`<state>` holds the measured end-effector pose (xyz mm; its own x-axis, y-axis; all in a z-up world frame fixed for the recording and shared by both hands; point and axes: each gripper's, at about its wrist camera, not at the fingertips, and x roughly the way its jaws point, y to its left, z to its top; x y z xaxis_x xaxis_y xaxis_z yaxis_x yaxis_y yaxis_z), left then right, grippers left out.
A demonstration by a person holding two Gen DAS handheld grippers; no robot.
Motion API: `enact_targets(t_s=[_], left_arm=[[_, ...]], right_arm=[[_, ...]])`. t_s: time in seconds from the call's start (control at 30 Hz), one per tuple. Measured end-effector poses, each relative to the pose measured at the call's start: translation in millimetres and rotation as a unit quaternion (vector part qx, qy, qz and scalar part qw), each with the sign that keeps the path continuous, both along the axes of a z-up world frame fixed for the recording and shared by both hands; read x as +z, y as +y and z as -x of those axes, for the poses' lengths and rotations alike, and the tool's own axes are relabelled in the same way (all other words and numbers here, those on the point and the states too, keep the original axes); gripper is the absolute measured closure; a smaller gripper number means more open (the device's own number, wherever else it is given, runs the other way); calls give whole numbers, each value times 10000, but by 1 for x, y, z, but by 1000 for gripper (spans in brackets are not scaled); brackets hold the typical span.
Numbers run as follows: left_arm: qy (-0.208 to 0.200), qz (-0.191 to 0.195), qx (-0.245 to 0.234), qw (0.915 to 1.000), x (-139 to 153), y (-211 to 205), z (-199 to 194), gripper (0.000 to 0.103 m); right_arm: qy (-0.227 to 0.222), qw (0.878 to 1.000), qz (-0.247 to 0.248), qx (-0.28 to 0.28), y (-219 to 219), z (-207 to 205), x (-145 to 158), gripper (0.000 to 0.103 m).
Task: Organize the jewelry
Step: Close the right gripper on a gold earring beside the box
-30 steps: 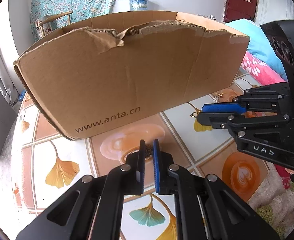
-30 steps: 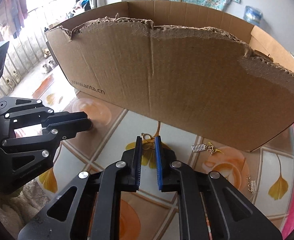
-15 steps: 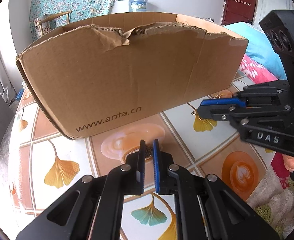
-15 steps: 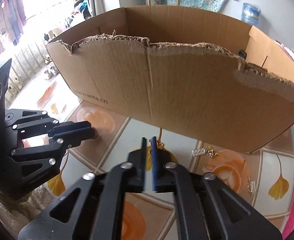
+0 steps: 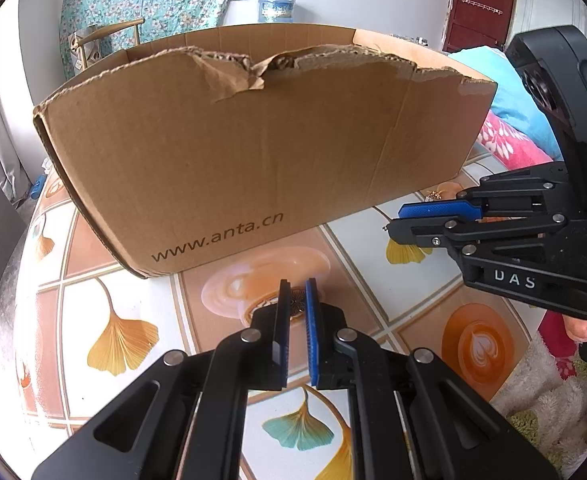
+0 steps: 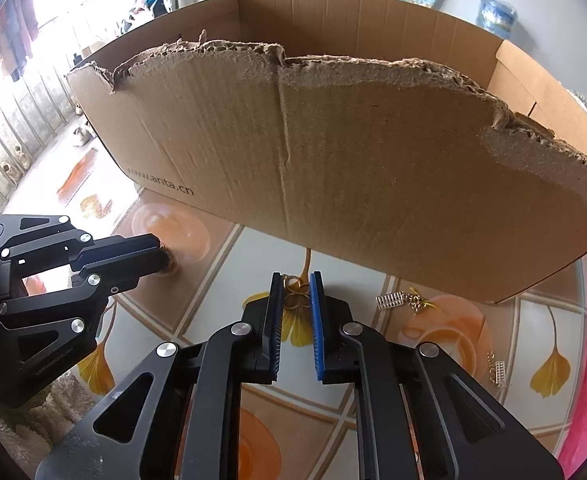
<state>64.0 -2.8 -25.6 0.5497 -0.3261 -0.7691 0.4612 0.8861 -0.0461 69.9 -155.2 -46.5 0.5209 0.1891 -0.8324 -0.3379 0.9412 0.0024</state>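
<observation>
Left gripper (image 5: pixel 298 292): fingers pinch a small brownish trinket. Right gripper (image 6: pixel 297 292): fingers just closing, pinching gold linked rings (image 6: pixel 296 295) on the tabletop (image 6: pixel 229 280).

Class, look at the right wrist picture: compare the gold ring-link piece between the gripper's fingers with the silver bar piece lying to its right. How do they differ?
The gold ring-link piece is yellow, made of round loops; the silver bar piece is pale, a ribbed rectangular bar with a gold chain attached. The gold piece sits between the right hand-held gripper fingers; the silver one lies free on the table. Both lie near the cardboard box.
</observation>
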Motion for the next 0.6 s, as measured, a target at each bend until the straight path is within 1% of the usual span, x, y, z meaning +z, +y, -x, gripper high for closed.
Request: enact_targets(t_s=[0.17, 0.37, 0.6], left_arm=[[2, 16, -8, 10000, 0, 1, 0, 96], [-41, 50, -43, 10000, 3, 4, 2, 96], [-212, 7, -109, 9997, 19, 3, 13, 96]], right_arm=[[20, 10000, -66, 4, -4, -1, 1, 92], [32, 9998, -185, 2, -14, 2, 9, 92], [-200, 9992, -344, 53, -25, 16, 33, 92]])
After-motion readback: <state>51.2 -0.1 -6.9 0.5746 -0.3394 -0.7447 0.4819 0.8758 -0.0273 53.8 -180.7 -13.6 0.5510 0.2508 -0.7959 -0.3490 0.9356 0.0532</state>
